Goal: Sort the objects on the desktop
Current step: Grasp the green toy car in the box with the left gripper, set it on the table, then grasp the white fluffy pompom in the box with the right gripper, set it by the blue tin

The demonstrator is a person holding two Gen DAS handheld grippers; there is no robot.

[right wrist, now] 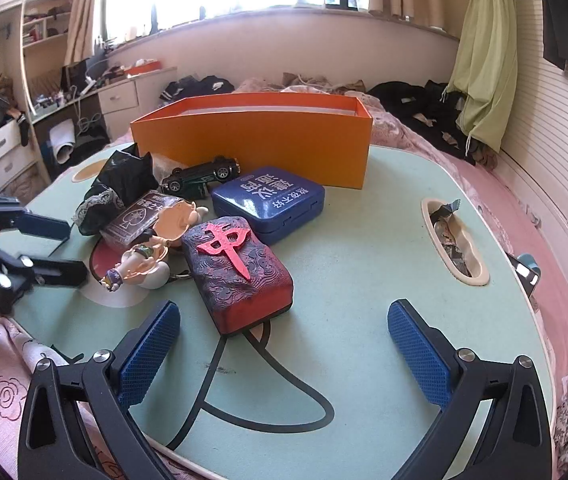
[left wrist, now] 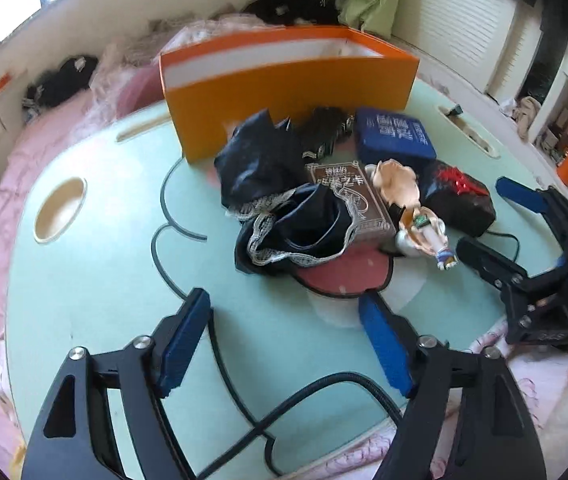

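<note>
1. While both my grippers hover empty over the near edge of the green lap table (right wrist: 364, 264), the right gripper (right wrist: 284, 354) and the left gripper (left wrist: 284, 336) each have their fingers spread wide, with nothing between them.
2. Nearest my right gripper lies the red mahjong-tile block (right wrist: 240, 272), just ahead of the left finger. I judge it rigid and fairly light; I would pinch its long sides, since the raised red character on top looks uneven.
3. Beside it, the small figurine (right wrist: 144, 260) looks fragile with thin limbs, so the rounded white base is my hold.
4. Behind, the card box (left wrist: 348, 204) and blue tin (right wrist: 268, 204) seem stiff; the tin is glossy and may slip.
5. The black lace-trimmed cloth (left wrist: 296, 228) is limp; I would bunch it.
6. Farther still, the toy car (right wrist: 200, 176) lies just before the orange box (right wrist: 252, 148), probably the destination.
</note>
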